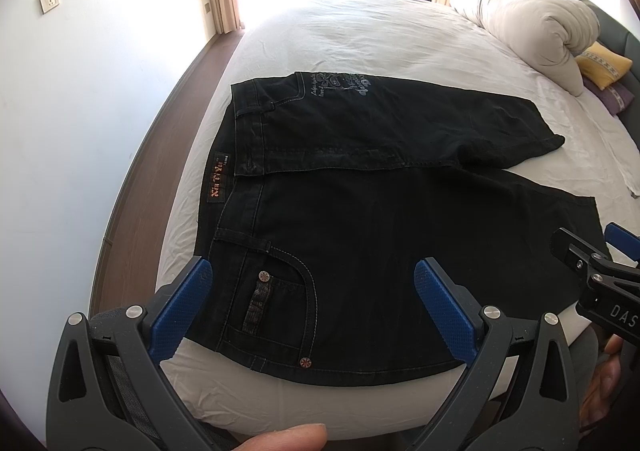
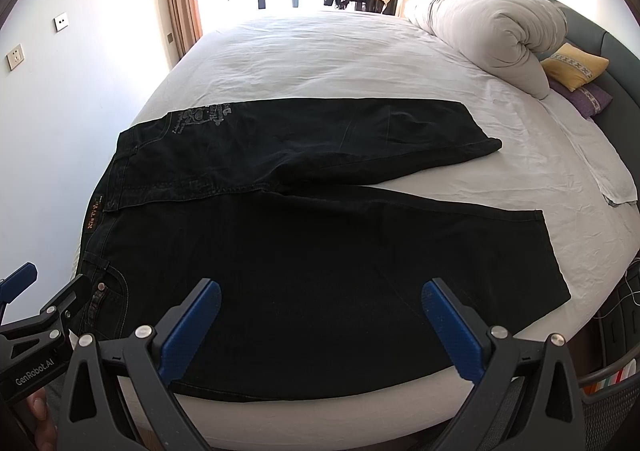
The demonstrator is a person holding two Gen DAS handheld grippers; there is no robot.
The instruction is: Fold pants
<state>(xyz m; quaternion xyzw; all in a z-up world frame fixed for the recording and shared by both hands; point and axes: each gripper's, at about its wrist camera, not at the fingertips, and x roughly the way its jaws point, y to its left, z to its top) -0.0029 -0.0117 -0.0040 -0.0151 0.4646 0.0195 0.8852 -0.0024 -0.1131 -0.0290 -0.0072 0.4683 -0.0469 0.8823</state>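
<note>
"GenRobot.AI" on left gripper, "DAS" on right gripper

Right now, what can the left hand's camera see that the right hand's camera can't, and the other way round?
Only the left wrist view shows the rivet at the front pocket's bottom corner. Only the right wrist view shows the whole hem of the near leg and a mesh basket beside the bed. Both show the black pants spread on the white bed, both grippers open, and a rolled duvet.
</note>
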